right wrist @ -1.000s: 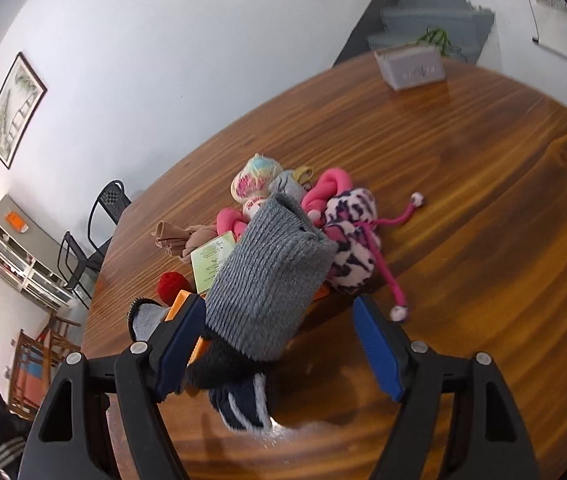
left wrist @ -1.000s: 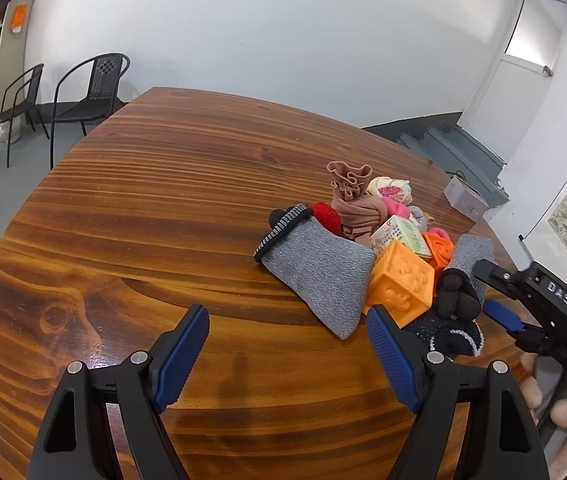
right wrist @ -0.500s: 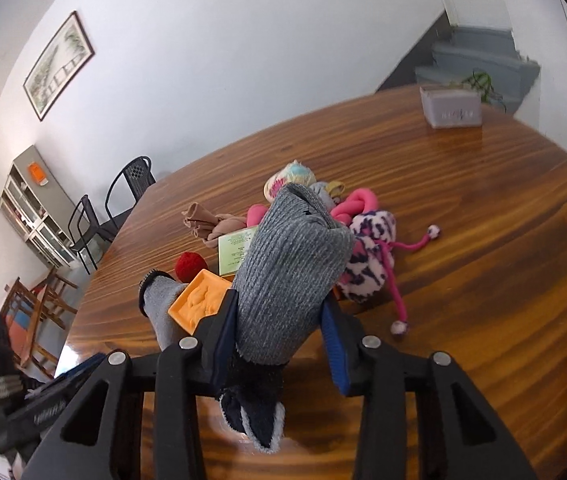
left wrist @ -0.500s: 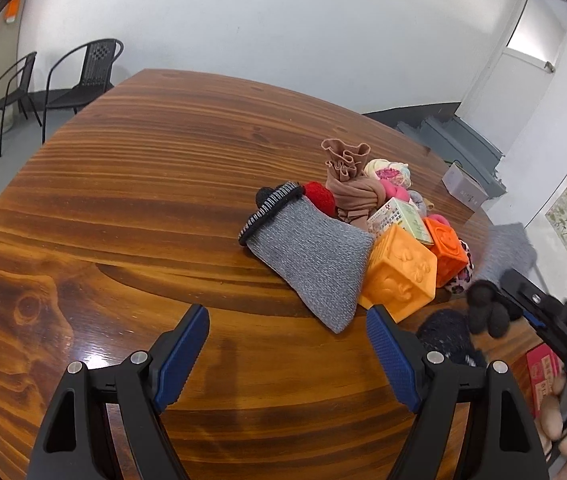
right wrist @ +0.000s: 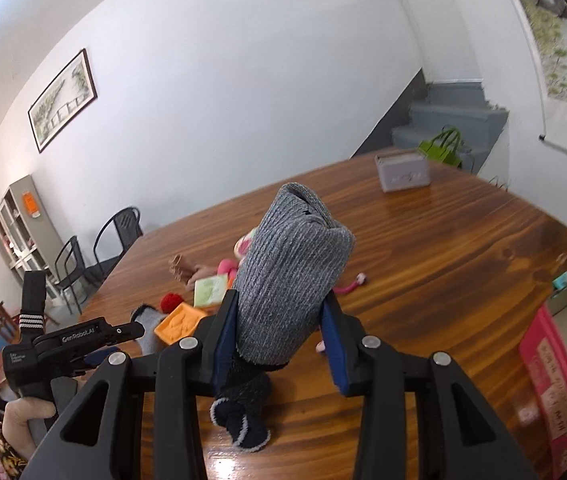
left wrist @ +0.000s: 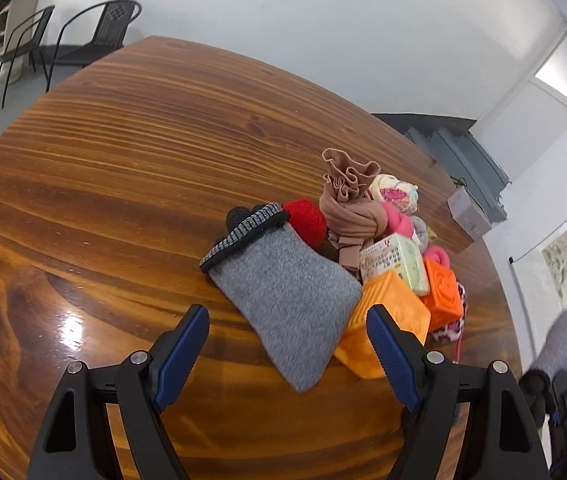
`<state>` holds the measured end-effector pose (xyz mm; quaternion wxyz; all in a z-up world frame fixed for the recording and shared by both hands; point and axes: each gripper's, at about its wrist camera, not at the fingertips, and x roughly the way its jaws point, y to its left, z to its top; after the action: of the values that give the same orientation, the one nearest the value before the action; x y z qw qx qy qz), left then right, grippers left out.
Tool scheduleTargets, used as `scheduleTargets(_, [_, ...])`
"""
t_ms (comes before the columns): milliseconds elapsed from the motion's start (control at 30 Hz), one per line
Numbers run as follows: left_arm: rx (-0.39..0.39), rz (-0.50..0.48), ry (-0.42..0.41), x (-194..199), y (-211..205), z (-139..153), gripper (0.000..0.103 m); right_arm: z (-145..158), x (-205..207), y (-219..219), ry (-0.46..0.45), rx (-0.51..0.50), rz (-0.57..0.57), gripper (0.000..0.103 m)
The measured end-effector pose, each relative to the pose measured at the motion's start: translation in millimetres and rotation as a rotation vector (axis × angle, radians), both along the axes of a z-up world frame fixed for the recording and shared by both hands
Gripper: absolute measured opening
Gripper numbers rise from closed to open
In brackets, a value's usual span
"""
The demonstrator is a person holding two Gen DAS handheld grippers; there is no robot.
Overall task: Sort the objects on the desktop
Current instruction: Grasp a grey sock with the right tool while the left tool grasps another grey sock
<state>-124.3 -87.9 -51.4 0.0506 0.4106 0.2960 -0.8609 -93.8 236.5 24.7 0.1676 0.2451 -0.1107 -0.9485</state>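
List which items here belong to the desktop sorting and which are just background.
Job: grey knitted glove held in right gripper; grey knitted pouch; orange rubber cubes; red pompom.
Background: black metal chairs; framed picture; grey stairs.

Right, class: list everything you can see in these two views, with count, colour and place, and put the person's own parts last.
table: one, brown wood, under everything
grey glove: one, held up in the right gripper
grey sock: one, near edge of the pile
cubes: two, orange, right of the sock
red ball: one, behind the sock
tan cloth: one, knotted, on the pile
green box: one, on the cubes
grey box: one, far end of table
chairs: two, black, beyond the table
left gripper: open, before the sock
right gripper: shut on the glove
hand: one, holding the left gripper
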Motion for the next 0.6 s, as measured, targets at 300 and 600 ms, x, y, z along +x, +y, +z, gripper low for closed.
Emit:
scheduleTargets(300, [0.033, 0.089, -0.028, -24, -3, -9, 0.082, 0, 8, -7, 0.012, 0.003, 0.039, 0.044])
scheduleTargets(600, [-0.024, 0.078, -0.006, -31, 1, -18, 0.048, -8, 8, -19, 0.007, 0.035, 0.066, 0.044])
